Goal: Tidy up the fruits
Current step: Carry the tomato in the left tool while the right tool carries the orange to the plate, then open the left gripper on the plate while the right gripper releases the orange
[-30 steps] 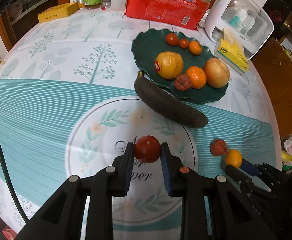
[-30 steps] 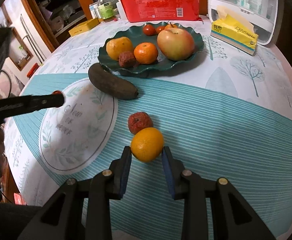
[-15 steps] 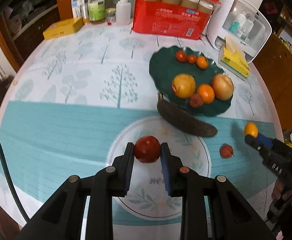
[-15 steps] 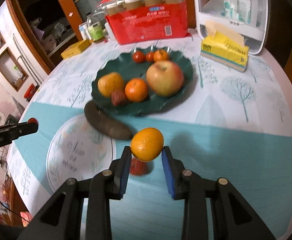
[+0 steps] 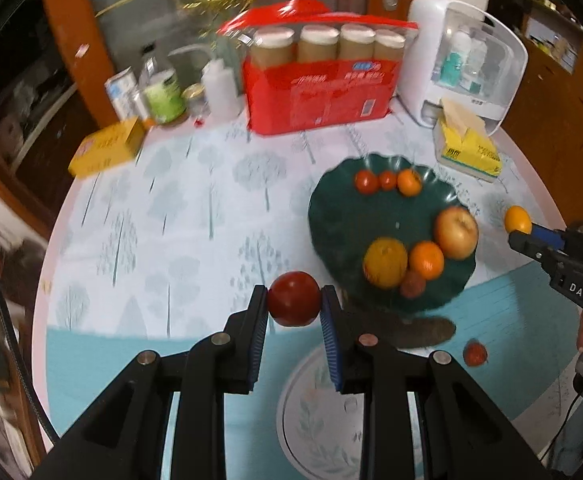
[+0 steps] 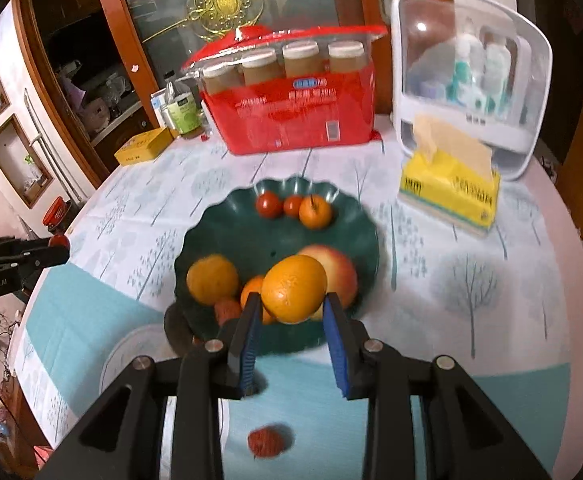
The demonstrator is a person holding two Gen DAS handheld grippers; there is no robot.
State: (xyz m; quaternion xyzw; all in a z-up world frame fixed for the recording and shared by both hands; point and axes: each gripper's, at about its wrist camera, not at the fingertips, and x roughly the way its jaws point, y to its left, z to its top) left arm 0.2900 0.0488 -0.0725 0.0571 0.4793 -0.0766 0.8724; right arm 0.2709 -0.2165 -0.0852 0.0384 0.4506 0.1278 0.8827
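Note:
My left gripper (image 5: 294, 302) is shut on a red tomato (image 5: 293, 298) and holds it high above the table, left of the dark green plate (image 5: 331, 216). My right gripper (image 6: 293, 300) is shut on an orange (image 6: 293, 288), raised above the near side of the plate (image 6: 211, 236). The plate holds an apple (image 5: 456, 233), oranges, a small wrinkled red fruit and small tomatoes. A dark long fruit (image 5: 427, 330) lies by the plate's near rim. A small wrinkled red fruit (image 6: 265, 442) lies on the tablecloth; it also shows in the left wrist view (image 5: 475, 354).
At the table's back stand a red pack of jars (image 6: 291, 108), a white storage box (image 6: 471, 76), a yellow tissue pack (image 6: 449, 188), a yellow box (image 5: 107, 146) and several bottles (image 5: 163, 92). The round table's edge curves on both sides.
Both grippers have risen and moved toward the plate with their fruit. The orange left the tablecloth beside the wrinkled red fruit and now hangs over the plate's near side.

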